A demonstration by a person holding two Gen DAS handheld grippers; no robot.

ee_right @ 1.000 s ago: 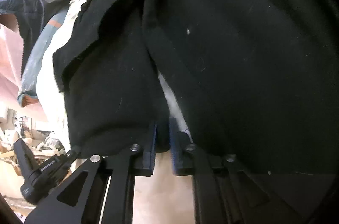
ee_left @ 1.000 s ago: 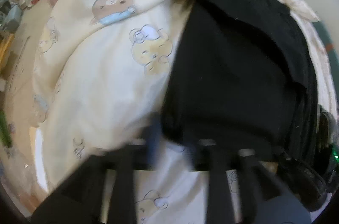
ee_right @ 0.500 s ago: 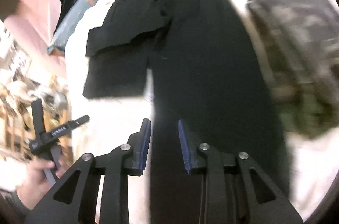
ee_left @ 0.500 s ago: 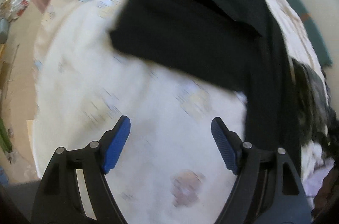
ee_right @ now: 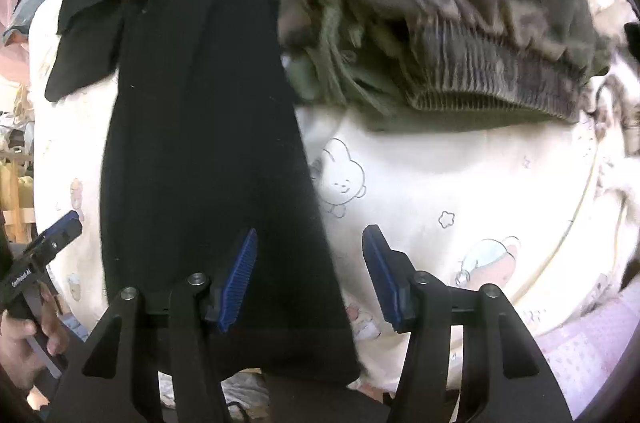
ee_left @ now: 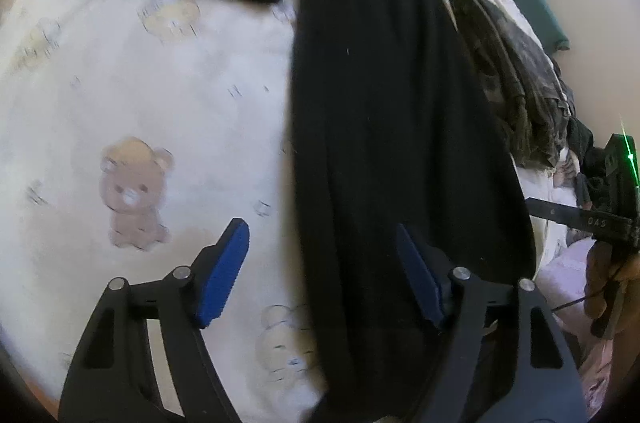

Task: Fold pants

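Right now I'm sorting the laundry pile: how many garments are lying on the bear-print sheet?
2 in plain view. The black pants lie stretched along the sheet; the camouflage garment is bunched on the sheet, right beside them. More may lie outside the frames.

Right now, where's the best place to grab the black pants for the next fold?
Probably the near hem end of the black pants, pinched from above at its two corners, one gripper each. The leg lies flat and straight on the bear-print sheet, its end under the right gripper, whose jaws are opening.
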